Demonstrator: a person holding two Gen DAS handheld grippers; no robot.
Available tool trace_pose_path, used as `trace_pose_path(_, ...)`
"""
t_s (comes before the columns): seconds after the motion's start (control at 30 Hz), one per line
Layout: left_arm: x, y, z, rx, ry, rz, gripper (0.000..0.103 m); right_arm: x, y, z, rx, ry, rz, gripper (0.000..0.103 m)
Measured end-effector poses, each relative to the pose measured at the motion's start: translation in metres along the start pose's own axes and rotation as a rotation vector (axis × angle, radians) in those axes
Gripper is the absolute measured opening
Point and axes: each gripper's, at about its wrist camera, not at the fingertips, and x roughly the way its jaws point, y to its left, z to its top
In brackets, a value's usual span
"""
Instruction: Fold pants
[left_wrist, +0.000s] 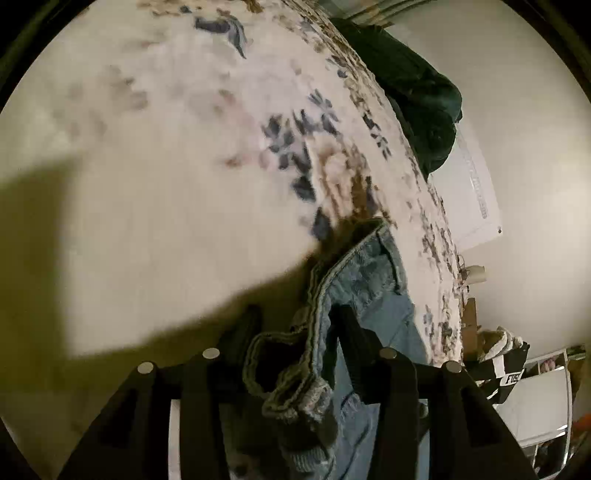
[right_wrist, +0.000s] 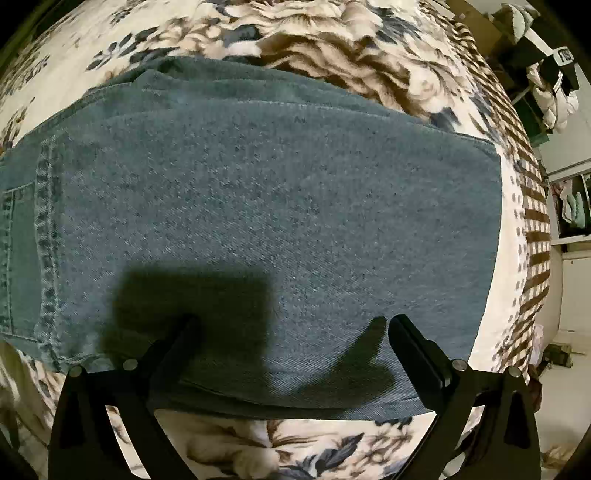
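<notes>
The blue denim pants (right_wrist: 277, 206) lie flat on the floral bedspread (right_wrist: 332, 51), with a back pocket and seam at the left of the right wrist view. My right gripper (right_wrist: 291, 321) is open, its fingers wide apart just above the denim near its near edge. In the left wrist view my left gripper (left_wrist: 295, 314) is shut on the pants' bunched edge (left_wrist: 343, 295), which hangs up between the black fingers above the bedspread (left_wrist: 166, 166).
A dark green garment (left_wrist: 417, 96) lies at the far edge of the bed. White furniture and a paper sheet (left_wrist: 472, 192) stand beyond the bed. Shelves and clutter (right_wrist: 554, 85) stand at the right past the bed's edge.
</notes>
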Motion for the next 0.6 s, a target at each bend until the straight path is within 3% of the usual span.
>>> trace_pose_path(0.1, -0.01, -0.017, -0.003, 0.079, -0.035, -0.007, 0.025, 0.002, -0.005, -0.001, 0.011, 0.001, 0.017, 0.103)
trace_pose_path(0.3, -0.053, -0.075, -0.019, 0.214, -0.104, -0.088, 0.018, 0.001, -0.027, -0.008, 0.078, -0.011, 0.077, 0.103)
trace_pose_path(0.47, -0.087, -0.162, -0.056, 0.412, -0.102, -0.236, 0.017, -0.011, -0.066, -0.02, 0.135, -0.044, 0.118, 0.103)
trace_pose_path(0.6, -0.099, -0.238, -0.111, 0.537, -0.042, -0.353, 0.017, -0.021, -0.119, -0.036, 0.203, -0.064, 0.139, 0.103)
